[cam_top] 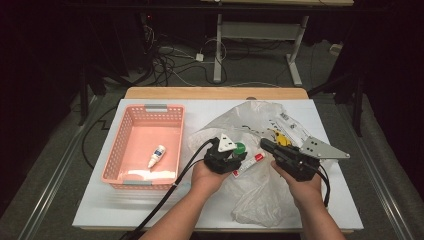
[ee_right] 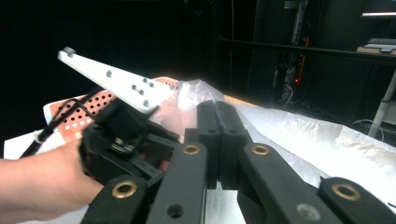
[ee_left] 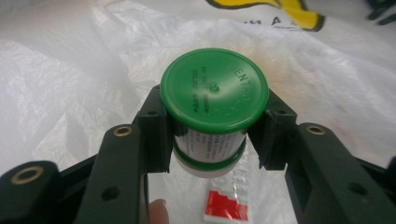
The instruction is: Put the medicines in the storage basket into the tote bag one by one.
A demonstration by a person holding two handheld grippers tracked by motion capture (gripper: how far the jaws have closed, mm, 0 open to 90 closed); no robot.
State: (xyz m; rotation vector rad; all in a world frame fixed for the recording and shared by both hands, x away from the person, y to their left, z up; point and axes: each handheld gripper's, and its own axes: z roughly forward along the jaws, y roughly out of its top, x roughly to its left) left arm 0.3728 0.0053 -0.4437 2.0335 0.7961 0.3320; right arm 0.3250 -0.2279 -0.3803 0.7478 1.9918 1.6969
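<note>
My left gripper (ee_left: pixel 212 135) is shut on a small white bottle with a green cap (ee_left: pixel 215 91), its pads pressing the sides just under the cap. In the high view that gripper (cam_top: pixel 235 152) hangs over a crumpled clear plastic bag (cam_top: pixel 255 195) at mid-table, the green cap (cam_top: pixel 240 148) showing at its tip. A red-and-white tube (cam_top: pixel 248 164) lies on the bag just below it. My right gripper (cam_top: pixel 265 144) is shut with nothing in it, its jaws pressed together (ee_right: pixel 218 140), held over the bag's right part and pointing left toward the other gripper.
A pink perforated basket (cam_top: pixel 120 150) stands on the white tabletop at the left, with a small white dropper bottle (cam_top: pixel 157 156) lying inside. A yellow-printed packet (cam_top: pixel 281 137) sits in the bag's far part. Dark floor, cables and a desk frame lie beyond the table.
</note>
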